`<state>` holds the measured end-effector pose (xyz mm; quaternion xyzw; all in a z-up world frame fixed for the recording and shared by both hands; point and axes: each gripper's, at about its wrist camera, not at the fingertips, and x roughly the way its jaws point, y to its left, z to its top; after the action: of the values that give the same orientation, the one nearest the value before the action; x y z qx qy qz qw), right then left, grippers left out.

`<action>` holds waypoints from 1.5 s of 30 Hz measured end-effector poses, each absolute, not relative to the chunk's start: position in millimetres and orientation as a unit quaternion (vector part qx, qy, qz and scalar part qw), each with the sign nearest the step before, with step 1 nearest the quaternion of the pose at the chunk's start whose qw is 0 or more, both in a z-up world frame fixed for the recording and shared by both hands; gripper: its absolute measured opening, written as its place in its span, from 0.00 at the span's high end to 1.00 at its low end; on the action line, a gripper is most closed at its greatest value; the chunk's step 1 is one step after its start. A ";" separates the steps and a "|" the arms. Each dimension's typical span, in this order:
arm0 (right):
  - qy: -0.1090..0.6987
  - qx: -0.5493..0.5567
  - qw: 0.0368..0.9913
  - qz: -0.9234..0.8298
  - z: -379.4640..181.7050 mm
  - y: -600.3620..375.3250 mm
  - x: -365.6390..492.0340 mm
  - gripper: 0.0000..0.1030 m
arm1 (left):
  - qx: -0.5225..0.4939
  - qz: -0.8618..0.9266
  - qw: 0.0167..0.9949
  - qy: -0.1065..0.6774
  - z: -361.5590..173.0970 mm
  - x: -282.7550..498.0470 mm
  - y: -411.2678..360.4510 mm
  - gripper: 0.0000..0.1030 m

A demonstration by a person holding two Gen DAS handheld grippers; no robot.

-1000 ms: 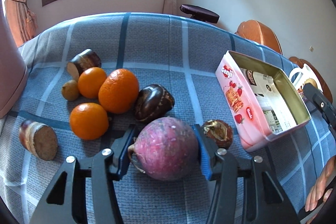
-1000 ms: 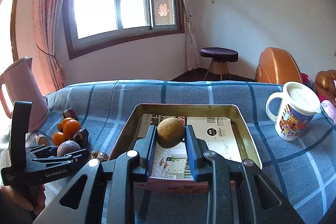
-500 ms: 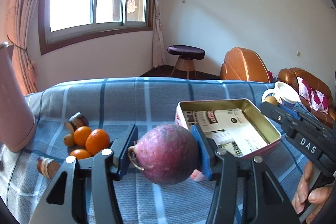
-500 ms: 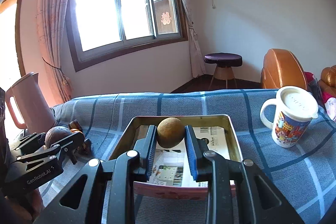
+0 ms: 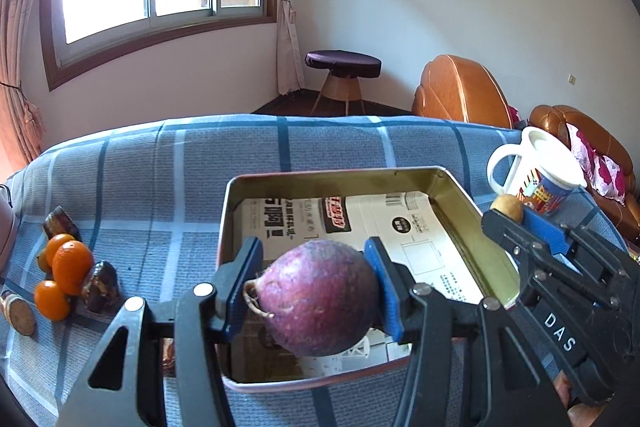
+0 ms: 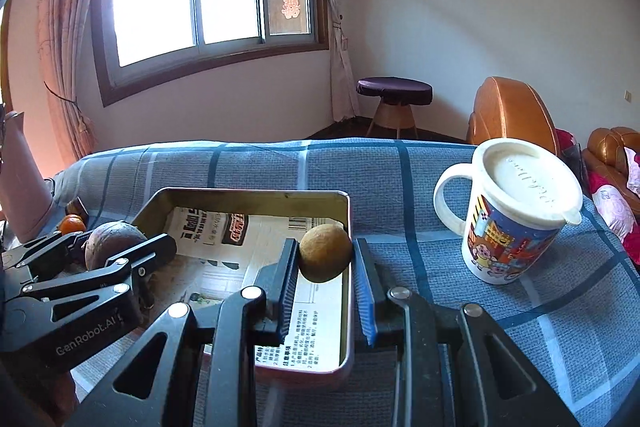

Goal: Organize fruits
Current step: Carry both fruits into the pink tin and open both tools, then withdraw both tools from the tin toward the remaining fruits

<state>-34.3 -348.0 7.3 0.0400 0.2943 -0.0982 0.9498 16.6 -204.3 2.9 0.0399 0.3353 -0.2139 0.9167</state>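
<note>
My left gripper [image 5: 314,267] is shut on a round purple fruit [image 5: 320,297] and holds it above the near end of the open tin box [image 5: 336,175], which is lined with printed paper. From the right wrist view, that fruit [image 6: 114,241] and the left gripper [image 6: 120,247] hang over the tin's [image 6: 248,195] left side. My right gripper [image 6: 326,263] is shut on a small brown round fruit [image 6: 325,253], held over the tin's right rim. The same right gripper [image 5: 516,223] shows at the right of the left wrist view.
Several oranges [image 5: 72,265] and dark brown pieces [image 5: 102,285] lie on the blue checked cloth left of the tin. A lidded cartoon mug [image 6: 516,223] stands right of the tin. A pink kettle [image 6: 20,187] is at the far left. Chairs and a stool stand beyond the table.
My left gripper lifted the purple fruit off the cloth and carried it right, over the tin. My right gripper drifted right with the brown fruit, from the tin's middle to its right rim.
</note>
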 end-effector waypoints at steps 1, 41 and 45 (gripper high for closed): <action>0.299 0.041 0.949 -0.096 5.5 -348.9 -33.3 0.72 | 0.043 -0.214 0.916 0.337 1.2 16.8 -207.9 0.47; 0.205 0.114 0.969 -0.083 21.5 -357.6 -58.7 0.20 | 0.071 -0.114 0.957 0.256 16.6 4.0 -183.6 0.00; 0.182 0.068 0.973 -0.125 24.4 -341.7 -63.6 0.20 | 0.076 -0.099 0.963 0.240 19.2 -0.9 -167.5 0.00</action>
<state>-63.6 -341.7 24.4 0.0679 0.1821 -0.1249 0.9729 -0.9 -167.5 19.2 0.0764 0.2404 -0.0988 0.9626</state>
